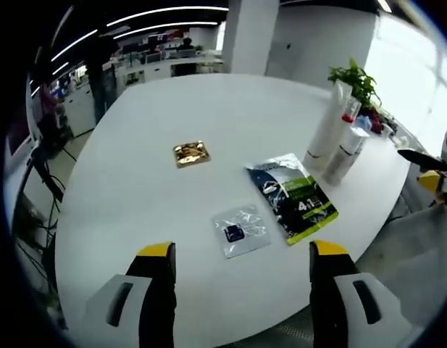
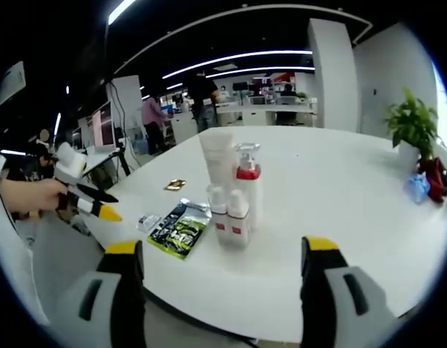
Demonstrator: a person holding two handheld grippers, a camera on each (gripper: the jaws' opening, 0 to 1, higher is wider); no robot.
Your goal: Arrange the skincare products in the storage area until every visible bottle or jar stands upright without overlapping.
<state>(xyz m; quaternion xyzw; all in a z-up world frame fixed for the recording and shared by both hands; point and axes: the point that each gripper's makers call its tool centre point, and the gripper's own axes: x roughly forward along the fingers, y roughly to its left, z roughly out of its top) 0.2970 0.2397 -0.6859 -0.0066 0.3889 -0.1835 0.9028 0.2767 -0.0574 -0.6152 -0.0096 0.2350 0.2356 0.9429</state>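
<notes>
Looks like we're at the very start, both the left gripper (image 1: 241,250) and right gripper (image 2: 222,246) hanging wide open and empty off the table (image 1: 172,109) edge, bottles (image 2: 234,196) already upright in a tight cluster beside the flat sachets (image 1: 292,196), so next I'd reach in for those.

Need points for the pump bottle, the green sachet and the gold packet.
pump bottle (image 2: 248,190), right gripper view, on its white body below the red collar.
green sachet (image 1: 293,196), left gripper view, on the middle of its printed face.
gold packet (image 1: 191,153), left gripper view, on the centre of its top.
</notes>
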